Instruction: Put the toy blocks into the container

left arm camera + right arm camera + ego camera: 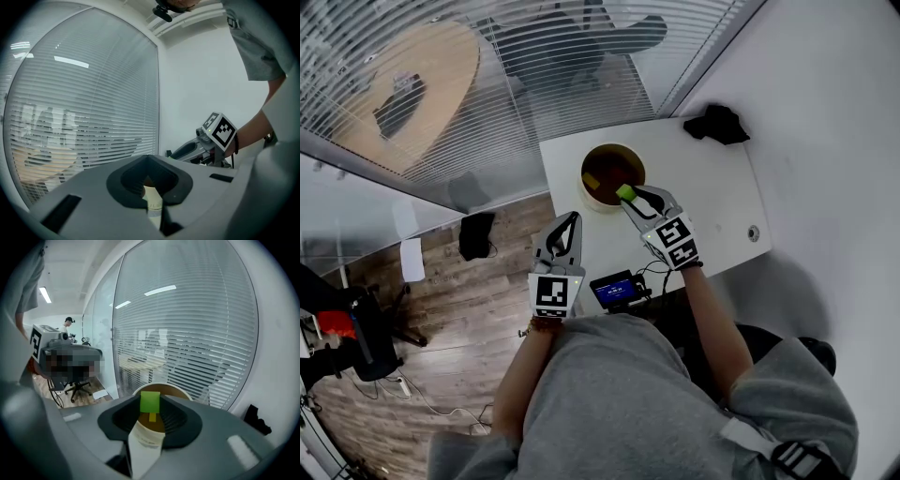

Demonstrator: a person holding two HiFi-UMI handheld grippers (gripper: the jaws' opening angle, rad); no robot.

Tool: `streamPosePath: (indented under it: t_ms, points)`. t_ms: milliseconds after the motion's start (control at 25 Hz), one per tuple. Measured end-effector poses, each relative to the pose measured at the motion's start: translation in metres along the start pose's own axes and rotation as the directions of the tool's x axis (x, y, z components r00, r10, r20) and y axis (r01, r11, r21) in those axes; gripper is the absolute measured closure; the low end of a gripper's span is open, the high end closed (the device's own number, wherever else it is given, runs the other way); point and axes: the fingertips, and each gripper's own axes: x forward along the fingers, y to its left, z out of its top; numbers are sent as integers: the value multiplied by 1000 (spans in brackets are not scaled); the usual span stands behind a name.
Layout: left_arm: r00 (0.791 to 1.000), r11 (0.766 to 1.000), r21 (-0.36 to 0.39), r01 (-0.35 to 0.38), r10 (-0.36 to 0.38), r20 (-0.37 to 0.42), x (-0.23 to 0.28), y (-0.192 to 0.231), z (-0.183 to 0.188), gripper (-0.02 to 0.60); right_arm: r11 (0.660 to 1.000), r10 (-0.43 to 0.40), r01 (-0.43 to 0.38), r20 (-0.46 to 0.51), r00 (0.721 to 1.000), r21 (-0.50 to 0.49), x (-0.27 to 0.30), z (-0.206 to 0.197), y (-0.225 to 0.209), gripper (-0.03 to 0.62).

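Note:
A round container [602, 201] with a white rim and a brown inside stands on the white table [703, 187]. My right gripper [627, 196] is shut on a bright green block [624, 191] and holds it over the container's near rim. In the right gripper view the green block [150, 401] sits between the jaws, with the container [173, 391] just behind it and a small yellow piece [152, 417] below it. My left gripper [575, 218] hovers by the table's left front edge, its jaws together with nothing in them.
A black object [717, 123] lies at the table's far right corner. A small device with a blue screen [614, 289] sits at the near edge, with cables beside it. A small round fitting [754, 232] is on the right. A glass wall with blinds stands behind the table.

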Motion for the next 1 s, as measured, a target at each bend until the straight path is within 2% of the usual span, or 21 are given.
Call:
streamPosePath:
  t_ms: [200, 520, 600, 840, 1000]
  points:
    - [1000, 1000, -2, -5, 5, 0, 0, 1, 0, 574, 998, -59, 59, -24, 998, 5, 12, -2, -14, 454]
    - [1000, 1000, -9, -8, 8, -6, -2, 3, -1, 574, 995, -94, 95, -56, 994, 18, 24, -8, -27, 447]
    - [1000, 1000, -14, -4, 4, -9, -1, 2, 0, 574, 995, -98, 99, -45, 994, 17, 23, -5, -29, 429]
    - [1000, 1000, -5, -2, 2, -2, 1, 1, -1, 574, 994, -95, 95, -3, 995, 45, 15, 3, -24, 430]
    - [1000, 1000, -22, 5, -6, -9, 0, -1, 1, 574, 993, -100, 95, 70, 993, 63, 4, 17, -14, 443]
